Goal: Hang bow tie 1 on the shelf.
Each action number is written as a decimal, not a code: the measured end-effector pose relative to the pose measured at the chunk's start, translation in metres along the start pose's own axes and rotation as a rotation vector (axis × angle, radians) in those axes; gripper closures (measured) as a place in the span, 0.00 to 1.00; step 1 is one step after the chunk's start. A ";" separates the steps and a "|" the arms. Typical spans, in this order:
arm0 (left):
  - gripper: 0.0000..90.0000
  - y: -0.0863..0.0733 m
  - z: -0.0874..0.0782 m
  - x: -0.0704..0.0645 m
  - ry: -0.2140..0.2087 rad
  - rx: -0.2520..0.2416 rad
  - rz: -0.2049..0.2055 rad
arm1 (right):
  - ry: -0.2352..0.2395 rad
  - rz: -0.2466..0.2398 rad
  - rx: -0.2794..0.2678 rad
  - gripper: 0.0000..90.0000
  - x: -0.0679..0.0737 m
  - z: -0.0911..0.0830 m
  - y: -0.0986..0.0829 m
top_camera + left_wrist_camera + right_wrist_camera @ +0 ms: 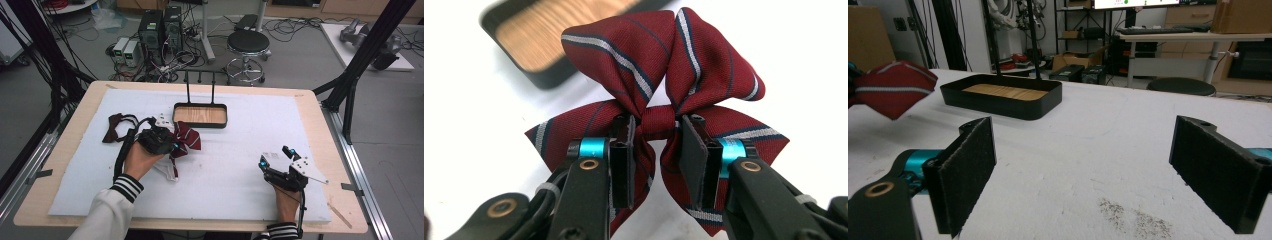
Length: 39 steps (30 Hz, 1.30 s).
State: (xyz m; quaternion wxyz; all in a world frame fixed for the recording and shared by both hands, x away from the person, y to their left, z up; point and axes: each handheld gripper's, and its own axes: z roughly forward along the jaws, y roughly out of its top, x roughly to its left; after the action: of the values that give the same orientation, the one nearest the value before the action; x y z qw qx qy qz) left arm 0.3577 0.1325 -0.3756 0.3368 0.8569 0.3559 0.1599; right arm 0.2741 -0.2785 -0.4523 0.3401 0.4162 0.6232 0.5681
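Fingers (pixel 621 150) on my left gripper (pixel 658 131) pinch the bow's (pixel 659 75) knot, tray (pixel 200 115) at one o'clock; I'd lift gently. Right gripper (pixel 276 156) rests released.

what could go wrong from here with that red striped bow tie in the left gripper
The left gripper pinches the bow tie only near its narrow centre knot, so the smooth fabric might slip out when it is moved. Its pale strap trails on the white mat and could drag or catch. If the tray is the goal, the wings could drape over its low rim. The right gripper sits open, far from helping.
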 end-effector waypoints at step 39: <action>0.76 0.060 -0.051 0.059 0.123 -0.354 -0.063 | -0.001 -0.006 0.000 0.12 0.000 0.001 0.000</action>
State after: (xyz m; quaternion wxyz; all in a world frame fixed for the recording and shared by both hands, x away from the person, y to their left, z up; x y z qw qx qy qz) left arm 0.4026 0.1672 -0.2946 0.4648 0.7612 0.3690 0.2616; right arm 0.2747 -0.2778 -0.4521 0.3422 0.4144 0.6244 0.5668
